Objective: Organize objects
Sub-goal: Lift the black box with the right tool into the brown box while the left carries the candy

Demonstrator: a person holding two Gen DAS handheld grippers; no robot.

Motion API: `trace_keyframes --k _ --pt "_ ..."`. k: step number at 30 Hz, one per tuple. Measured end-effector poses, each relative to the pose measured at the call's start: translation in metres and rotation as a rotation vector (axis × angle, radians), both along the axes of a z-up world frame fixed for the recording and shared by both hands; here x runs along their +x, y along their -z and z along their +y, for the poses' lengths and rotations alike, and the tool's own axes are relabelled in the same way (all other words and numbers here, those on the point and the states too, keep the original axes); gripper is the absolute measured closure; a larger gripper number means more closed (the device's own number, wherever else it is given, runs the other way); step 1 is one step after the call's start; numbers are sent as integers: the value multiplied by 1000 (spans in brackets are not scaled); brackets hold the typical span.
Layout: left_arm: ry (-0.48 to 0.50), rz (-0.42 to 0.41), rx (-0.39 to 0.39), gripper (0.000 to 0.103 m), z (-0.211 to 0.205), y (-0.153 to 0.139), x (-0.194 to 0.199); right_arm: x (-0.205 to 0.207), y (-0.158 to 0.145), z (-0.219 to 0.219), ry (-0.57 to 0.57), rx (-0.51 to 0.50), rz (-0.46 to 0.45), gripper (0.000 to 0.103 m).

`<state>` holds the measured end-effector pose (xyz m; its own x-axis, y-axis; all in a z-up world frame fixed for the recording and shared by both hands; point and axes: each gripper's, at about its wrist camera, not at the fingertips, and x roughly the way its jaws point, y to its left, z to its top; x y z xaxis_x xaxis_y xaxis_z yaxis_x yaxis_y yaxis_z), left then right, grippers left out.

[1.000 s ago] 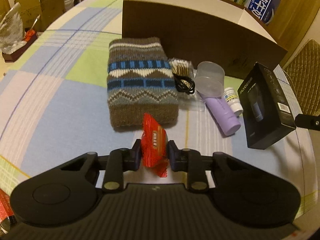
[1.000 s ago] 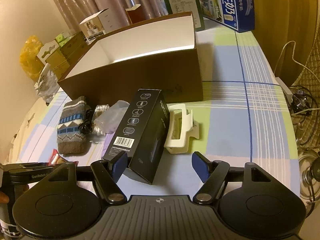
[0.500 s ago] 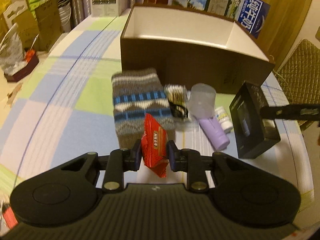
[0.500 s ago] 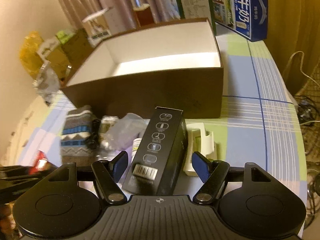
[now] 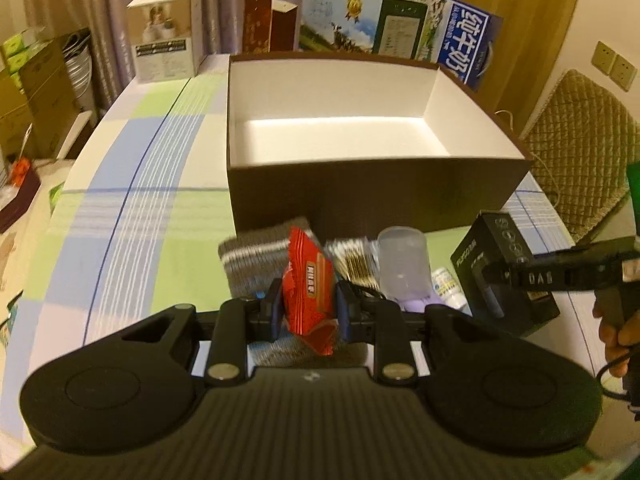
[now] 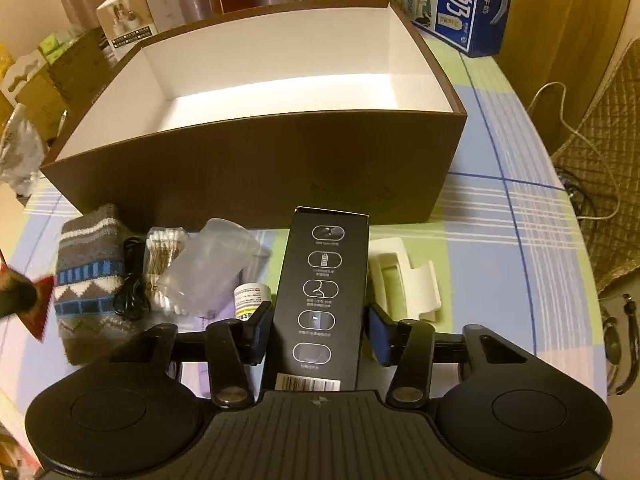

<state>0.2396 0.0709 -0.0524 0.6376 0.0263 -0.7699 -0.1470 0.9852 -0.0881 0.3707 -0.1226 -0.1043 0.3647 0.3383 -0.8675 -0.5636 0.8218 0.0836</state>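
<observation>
Two grippers were in view above a desk (image 6: 520,208) covered in a pale checked cloth. The left gripper (image 5: 309,307) had its jaws drawn nearly together, pinching a red snack packet (image 5: 309,286) of crinkled foil, held upright and clear of the desk in front of the brown box (image 5: 376,196). The right gripper (image 6: 320,330) had its jaws closing around a black carton (image 6: 325,300); the left pad lay against the carton's side, while whether the right pad touched could not be told. The carton was a tall rectangular pack printed with pale oval icons and a barcode, lying just before the box's front wall. The brown box was open, of card, with a white, bare interior. Beside the carton lay a cream plastic holder (image 6: 404,280), a clear plastic cup (image 6: 212,266) on its side, a small white bottle (image 6: 252,298), cotton swabs (image 6: 162,250), a coiled black cable (image 6: 130,288) and a knitted patterned piece (image 6: 86,276)
</observation>
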Motion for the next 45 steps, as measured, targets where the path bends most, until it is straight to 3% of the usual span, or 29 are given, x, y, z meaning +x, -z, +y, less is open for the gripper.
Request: trace_keyframes --k 3,6,12,19,26,32,45 --pt "25 -12 -4 81 8 -6 6 -5 -4 0 8 -16 -16 63" --pt "54 -24 -16 81 14 -12 11 -10 -14 -7 26 32 15 63" --pt "104 -63 -28 81 22 -30 25 -22 -57 -21 23 128 19 63" --pt "119 -119 -11 81 28 -51 61 1 -123 -21 5 241 -74 63" --pt "91 -147 15 81 35 -64 112 44 -160 14 -46 309 -171 63" --pt "69 -114 28 81 39 -54 156 94 -149 51 -61 280 -201 63" --pt "20 18 51 81 50 -2 225 186 -58 99 -13 71 -187 63"
